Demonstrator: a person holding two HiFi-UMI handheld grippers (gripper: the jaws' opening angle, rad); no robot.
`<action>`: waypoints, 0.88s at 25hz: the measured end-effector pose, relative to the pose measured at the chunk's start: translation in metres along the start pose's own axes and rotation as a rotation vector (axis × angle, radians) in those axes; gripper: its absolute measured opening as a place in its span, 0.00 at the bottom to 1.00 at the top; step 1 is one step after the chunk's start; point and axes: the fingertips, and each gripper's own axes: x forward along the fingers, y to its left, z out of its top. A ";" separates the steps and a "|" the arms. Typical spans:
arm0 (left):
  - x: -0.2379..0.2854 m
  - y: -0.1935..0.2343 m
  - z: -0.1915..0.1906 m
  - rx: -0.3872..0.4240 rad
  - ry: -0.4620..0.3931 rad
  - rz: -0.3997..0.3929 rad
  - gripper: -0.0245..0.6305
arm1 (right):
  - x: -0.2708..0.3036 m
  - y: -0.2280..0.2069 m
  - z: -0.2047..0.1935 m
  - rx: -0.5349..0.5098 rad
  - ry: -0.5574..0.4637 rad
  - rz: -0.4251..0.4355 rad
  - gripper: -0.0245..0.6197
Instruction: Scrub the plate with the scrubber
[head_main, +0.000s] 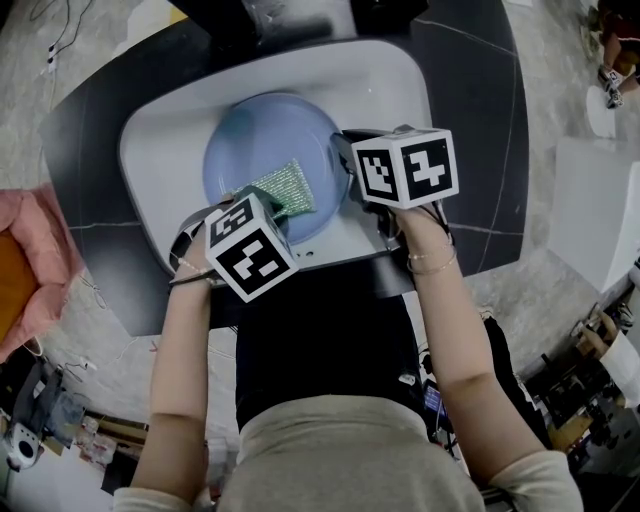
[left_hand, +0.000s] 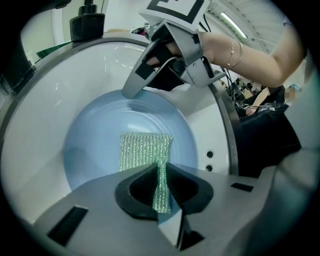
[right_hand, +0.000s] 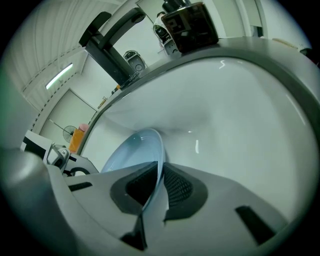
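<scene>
The scrubbing looks to be under way rather than finished. The round light-blue plate (head_main: 262, 140) sits in the white oval sink (head_main: 392, 82), which is set into the dark counter (head_main: 472, 60). The green glittery mesh scrubber (left_hand: 143, 149) is already down on the plate. No food residue, foam or water shows on the blue surface, so I cannot tell how much of it has been covered. The grasping and positioning are done. By my reading, what is left is working the scrubber over the rest of the plate.

The left claw (left_hand: 161, 189) is clamped on the scrubber. A narrow bunched strip of the mesh runs up between the two dark pads. The wider rectangular part fans out beyond the tips and lies flat on the near half of the plate, slightly to the person's right of its middle.

The right claw (right_hand: 159, 184) is closed on the plate's rim on the person's right side. In the right gripper view the thin blue edge passes between the ribbed pads. The plate stretches away from them toward the far wall of the sink, below the black tap (right_hand: 107, 44). The two claws are near each other but apart, with the scrubber between them on the plate.
</scene>
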 end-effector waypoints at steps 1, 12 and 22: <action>0.000 -0.003 0.004 -0.008 -0.013 -0.014 0.14 | 0.000 0.000 0.000 0.001 -0.002 0.002 0.12; 0.006 -0.007 0.035 -0.103 -0.094 -0.027 0.14 | -0.004 -0.004 0.000 0.007 -0.015 -0.015 0.12; 0.004 0.008 0.061 -0.239 -0.197 -0.046 0.14 | -0.005 -0.003 0.001 -0.002 -0.012 -0.023 0.12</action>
